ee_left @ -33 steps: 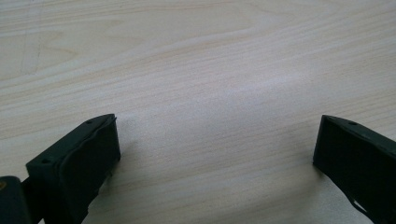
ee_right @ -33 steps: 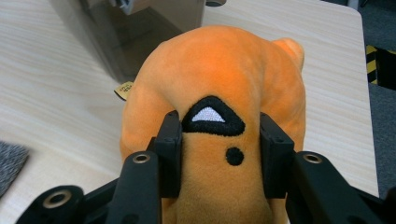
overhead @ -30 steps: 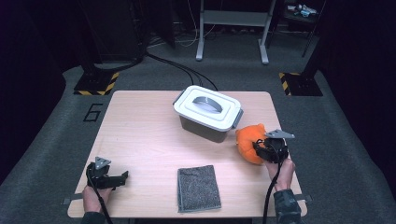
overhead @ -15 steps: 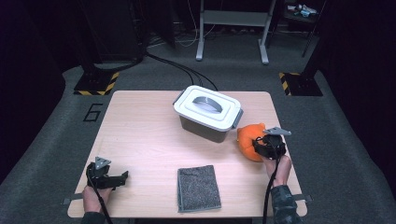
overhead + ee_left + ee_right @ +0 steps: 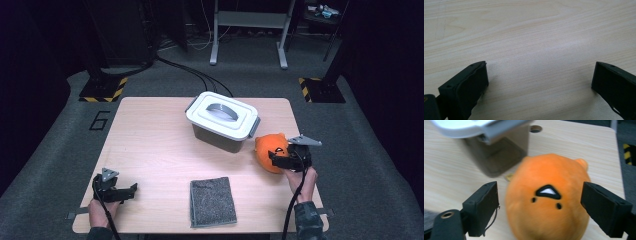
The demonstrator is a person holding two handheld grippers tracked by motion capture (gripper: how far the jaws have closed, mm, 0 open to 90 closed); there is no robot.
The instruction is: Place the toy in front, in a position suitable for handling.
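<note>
Orange plush toy (image 5: 547, 200) between right gripper (image 5: 540, 206) jaws, just opened wide, pads clear.

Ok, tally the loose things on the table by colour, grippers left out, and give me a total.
Orange: 1, the plush toy
White and grey: 1, the lidded plastic container
Dark grey: 1, the folded cloth
Total: 3
</note>
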